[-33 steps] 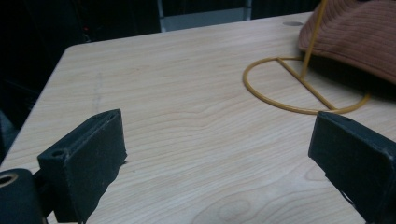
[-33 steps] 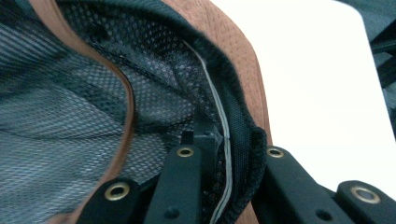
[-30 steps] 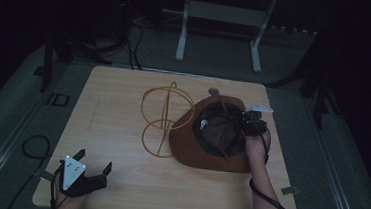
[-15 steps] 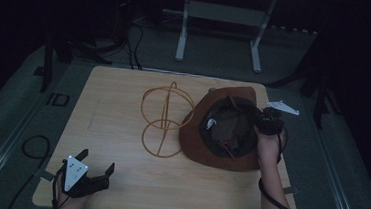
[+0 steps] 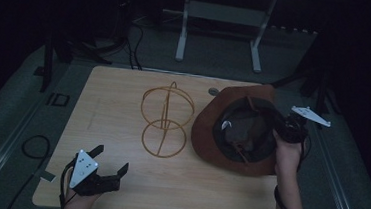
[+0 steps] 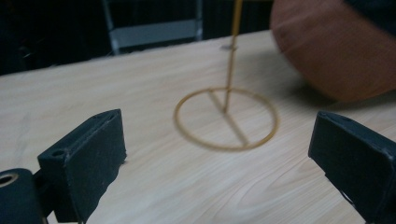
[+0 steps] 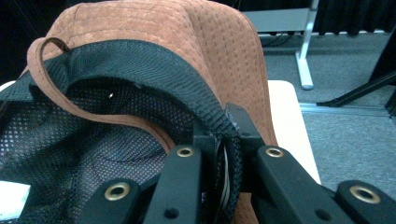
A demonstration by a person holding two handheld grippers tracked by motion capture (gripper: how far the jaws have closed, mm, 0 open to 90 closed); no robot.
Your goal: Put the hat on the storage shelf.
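A brown suede hat (image 5: 205, 136) with black mesh lining (image 5: 246, 132) is upside down at the right of the wooden table (image 5: 114, 94), tilted with its right side raised. My right gripper (image 5: 284, 128) is shut on the lined edge of the hat (image 7: 140, 28); in the right gripper view the jaws (image 7: 224, 135) pinch the mesh rim. A gold wire stand (image 5: 166, 118) of rings on a post stands mid-table. My left gripper (image 5: 111, 159) is open near the front left corner, nothing between its jaws (image 6: 219, 158), facing the stand's base ring (image 6: 226, 119) and the hat (image 6: 336, 51).
A small round fitting (image 5: 213, 91) sits in the tabletop near the far edge. Grey metal frame legs (image 5: 181, 34) stand on the floor beyond the table. A cable loop (image 5: 30, 145) lies on the floor at the left.
The right hand has moved right and up with the hat, so the hat has shifted toward the table's right edge and tilted. The left gripper has risen a little.
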